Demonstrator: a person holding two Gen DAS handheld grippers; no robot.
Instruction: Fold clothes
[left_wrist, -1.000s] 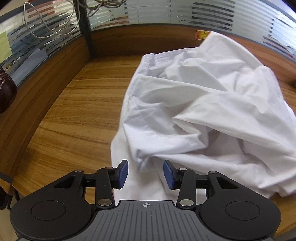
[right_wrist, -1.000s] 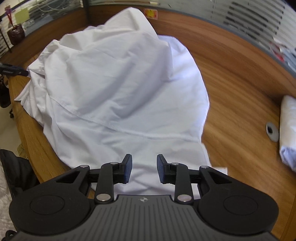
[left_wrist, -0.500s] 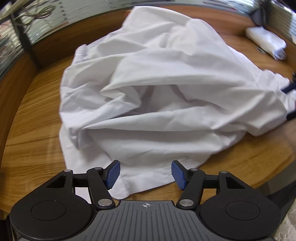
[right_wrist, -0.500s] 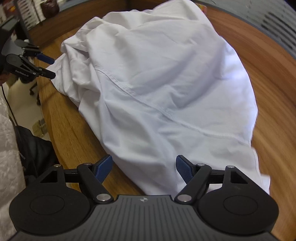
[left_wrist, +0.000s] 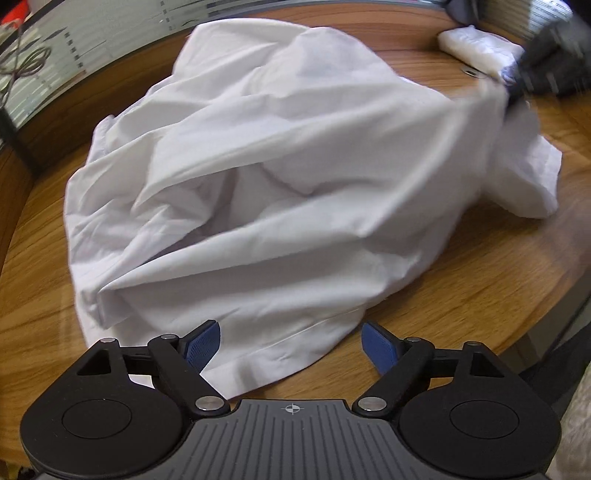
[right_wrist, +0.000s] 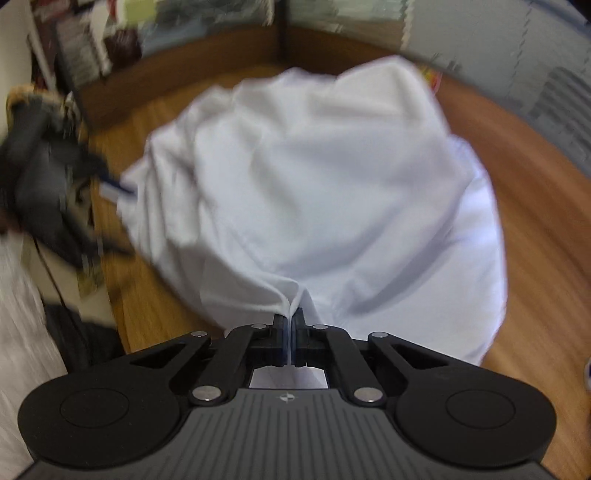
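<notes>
A crumpled white garment (left_wrist: 295, 177) lies heaped on the wooden table (left_wrist: 498, 277). My left gripper (left_wrist: 291, 345) is wide open, its blue pads either side of the garment's near hem. In the right wrist view the same garment (right_wrist: 332, 184) fills the middle, blurred by motion. My right gripper (right_wrist: 289, 325) is shut on a pinched fold of the garment's edge, and cloth shows between the fingers down to the palm. From the left wrist view the right gripper (left_wrist: 517, 88) appears blurred at the far right corner of the garment. The left gripper (right_wrist: 110, 184) shows blurred at the garment's left edge.
A folded white bundle (left_wrist: 476, 48) lies at the back right of the table beside a round metal grommet (left_wrist: 471, 71). Wooden partition walls with striped glass (left_wrist: 92, 55) ring the back. The table's front edge (left_wrist: 546, 321) drops off at right. Dark clutter (right_wrist: 44, 177) sits left of the table.
My right gripper has shut on the garment's edge and pulls a fold up. My left gripper has opened wider and come closer to the near hem.
</notes>
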